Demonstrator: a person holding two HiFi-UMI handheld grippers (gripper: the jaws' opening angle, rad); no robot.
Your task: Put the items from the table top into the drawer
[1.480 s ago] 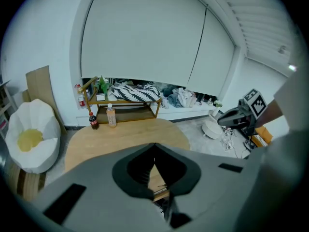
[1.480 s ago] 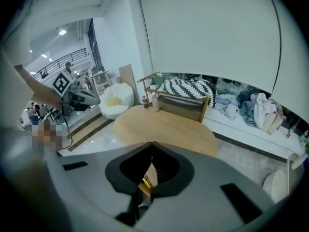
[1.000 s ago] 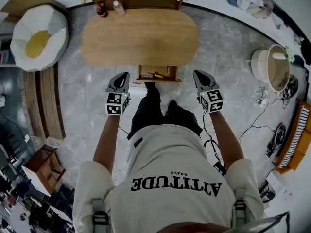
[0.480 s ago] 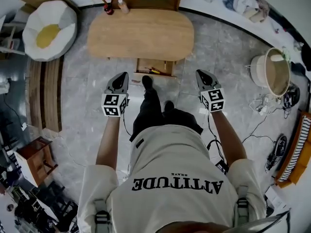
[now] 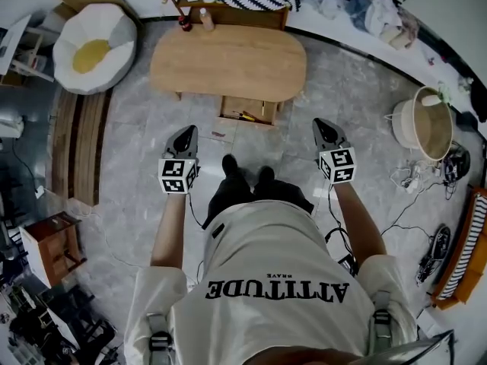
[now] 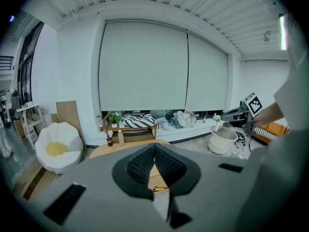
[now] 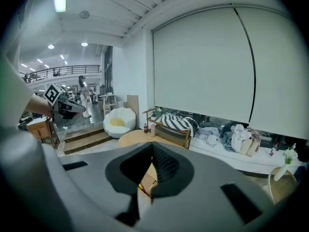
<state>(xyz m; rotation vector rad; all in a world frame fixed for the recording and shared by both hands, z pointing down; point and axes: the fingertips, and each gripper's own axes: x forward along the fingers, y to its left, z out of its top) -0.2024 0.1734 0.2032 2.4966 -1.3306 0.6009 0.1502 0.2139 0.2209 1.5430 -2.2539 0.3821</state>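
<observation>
The oval wooden table (image 5: 228,61) shows a bare top, and its drawer (image 5: 247,113) stands pulled out with red and yellow pencil-like items inside. My left gripper (image 5: 184,136) and right gripper (image 5: 323,129) hang over the floor on the near side of the drawer, one at each side of the person's legs. Both are shut with nothing between the pads. In the left gripper view the left gripper (image 6: 154,147) points at the table (image 6: 104,150). In the right gripper view the right gripper (image 7: 151,147) points at the table (image 7: 129,138) too.
A white and yellow beanbag (image 5: 94,47) lies at the far left beside wooden steps (image 5: 76,147). Two bottles (image 5: 195,18) stand by the table's far edge near a wooden rack (image 5: 243,10). A pale basket (image 5: 426,119) and cables (image 5: 407,175) are on the right.
The person has stepped back from the table. Both grippers have drawn away from the drawer and risen, so the table now lies farther off. Both stay shut.
</observation>
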